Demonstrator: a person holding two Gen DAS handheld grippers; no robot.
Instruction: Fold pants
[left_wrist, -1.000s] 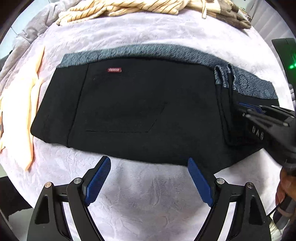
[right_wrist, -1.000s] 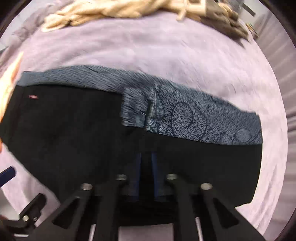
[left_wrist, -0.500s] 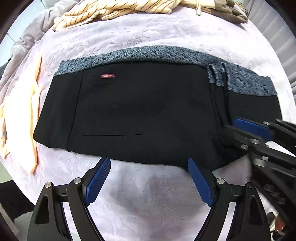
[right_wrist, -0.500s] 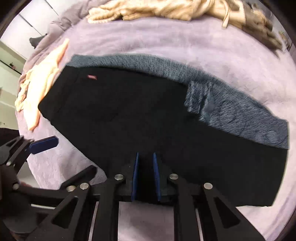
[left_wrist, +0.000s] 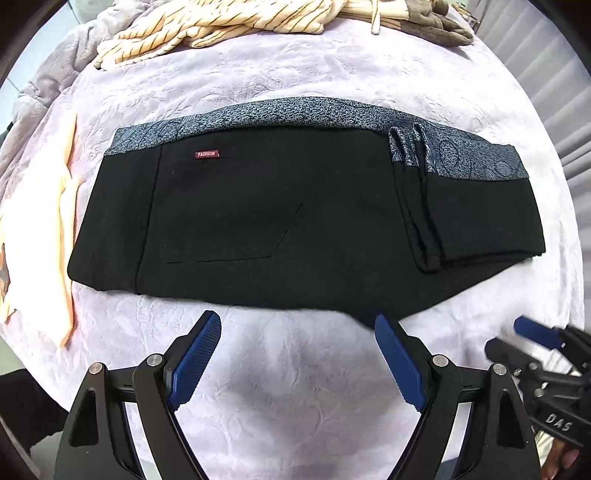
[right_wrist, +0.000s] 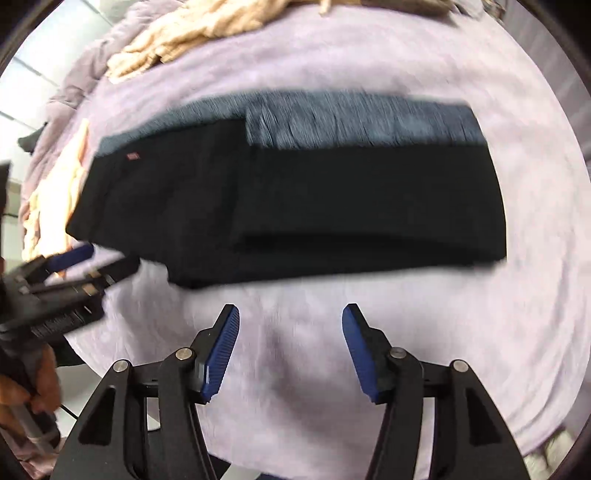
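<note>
Black pants (left_wrist: 280, 221) with a grey patterned band along the far edge and a small red label lie folded flat on the lilac bedspread (left_wrist: 295, 369). Their right part is doubled back over the rest. In the blurred right wrist view the same pants (right_wrist: 332, 199) stretch across the middle. My left gripper (left_wrist: 297, 332) hangs open just in front of the pants' near edge, with nothing between its blue pads. My right gripper (right_wrist: 290, 325) is off the cloth, its jaws opening over bare bedspread with nothing between them. It also shows in the left wrist view, my right gripper (left_wrist: 517, 339) at the lower right.
A striped cream garment (left_wrist: 221, 26) and a brown one (left_wrist: 436, 22) are piled at the far side. A peach cloth (left_wrist: 44, 229) lies left of the pants. The bed's edge drops off at the near left. A hand (right_wrist: 26, 391) holds the left gripper's handle.
My right gripper was shut on the pants' near right edge; it has let go, opened and pulled back toward the near side. The left gripper stayed open and rose slightly.
</note>
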